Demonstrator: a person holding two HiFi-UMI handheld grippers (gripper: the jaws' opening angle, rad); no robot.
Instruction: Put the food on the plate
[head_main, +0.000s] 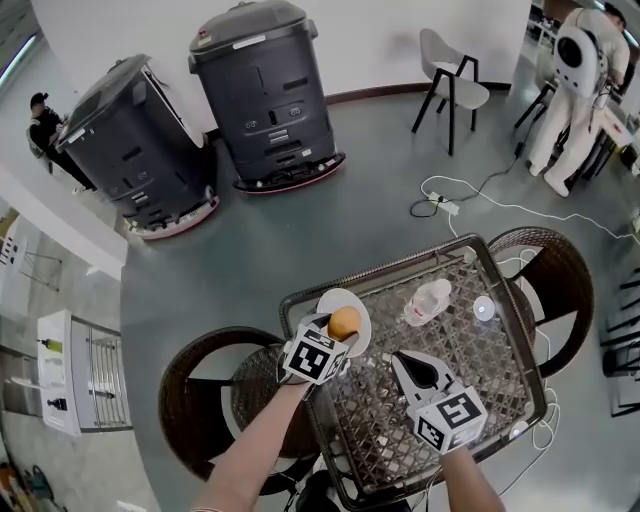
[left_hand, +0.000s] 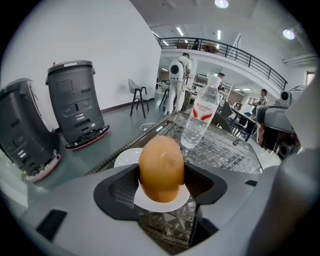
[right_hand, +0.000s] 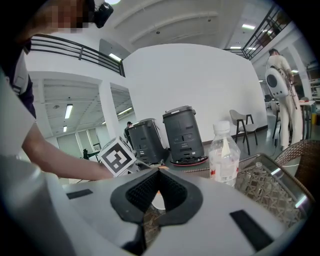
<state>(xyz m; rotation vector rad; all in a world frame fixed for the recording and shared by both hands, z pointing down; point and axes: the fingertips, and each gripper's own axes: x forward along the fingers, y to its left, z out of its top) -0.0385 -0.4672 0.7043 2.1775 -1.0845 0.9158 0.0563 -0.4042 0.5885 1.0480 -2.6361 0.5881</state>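
An orange-brown, egg-shaped piece of food (head_main: 344, 322) (left_hand: 161, 169) is gripped between the jaws of my left gripper (head_main: 338, 338) (left_hand: 161, 186), which is shut on it. It hangs just over the white plate (head_main: 330, 298) (left_hand: 126, 158) at the far left corner of the glass-topped wicker table (head_main: 400, 266); whether it touches the plate I cannot tell. My right gripper (head_main: 402, 360) (right_hand: 159, 171) hovers above the table's middle, jaws shut with their tips together and nothing held. Through the gap under its jaws a bit of the plate (right_hand: 157, 201) shows.
A clear water bottle (head_main: 428, 300) (left_hand: 198, 122) (right_hand: 223, 156) stands right of the plate. A small round white object (head_main: 484, 308) lies farther right. Wicker chairs (head_main: 200, 382) (head_main: 556, 272) flank the table. Two dark machines (head_main: 265, 90) and a cable (head_main: 470, 200) are on the floor beyond.
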